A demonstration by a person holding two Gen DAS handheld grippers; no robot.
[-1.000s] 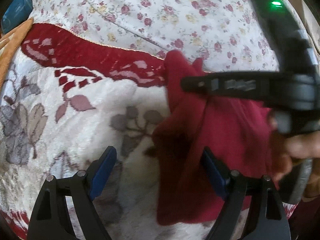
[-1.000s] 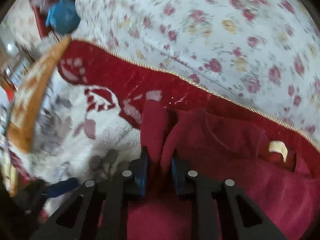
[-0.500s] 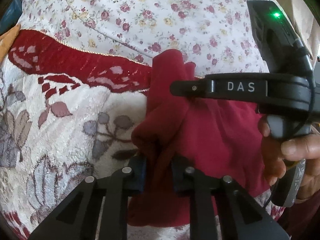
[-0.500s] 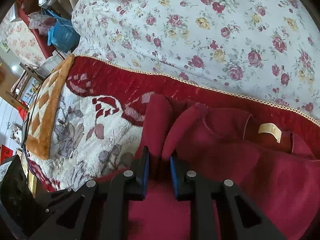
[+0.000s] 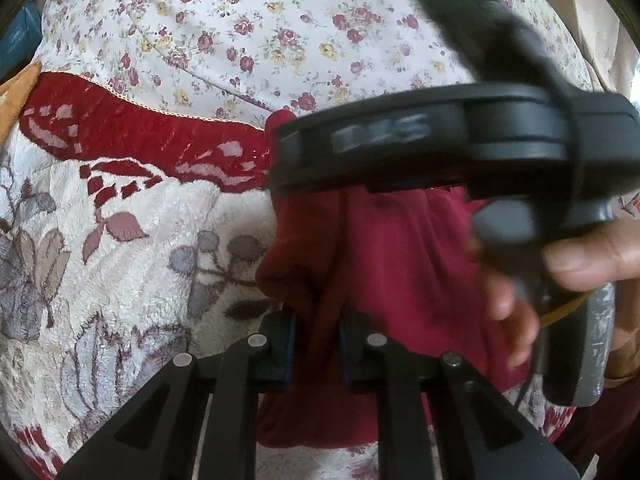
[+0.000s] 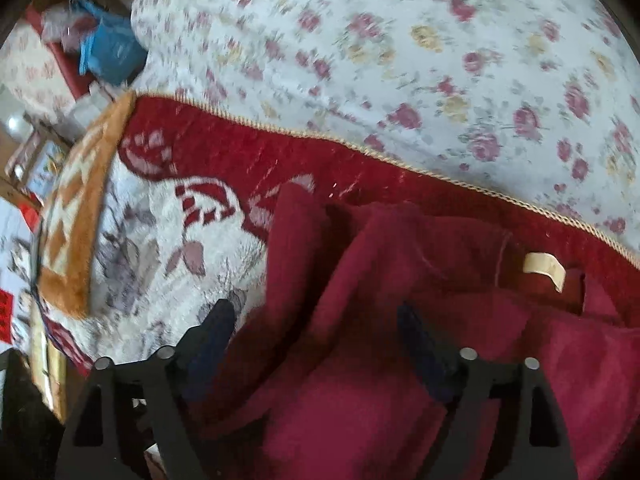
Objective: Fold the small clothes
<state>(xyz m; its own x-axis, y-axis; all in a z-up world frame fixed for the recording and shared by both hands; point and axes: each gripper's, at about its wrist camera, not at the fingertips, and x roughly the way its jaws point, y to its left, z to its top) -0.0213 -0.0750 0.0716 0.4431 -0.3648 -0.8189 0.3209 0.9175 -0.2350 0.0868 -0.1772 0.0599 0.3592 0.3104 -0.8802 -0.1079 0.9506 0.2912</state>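
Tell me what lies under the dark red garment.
The dark red garment lies on a plush floral blanket with a red border; a flowered sheet lies beyond. Whatever sits directly beneath the garment's folds is covered and cannot be seen.

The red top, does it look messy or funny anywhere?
Yes. The red top lies bunched in ridges on the blanket, not flat, with its neck label showing. The left gripper pinches one fold.
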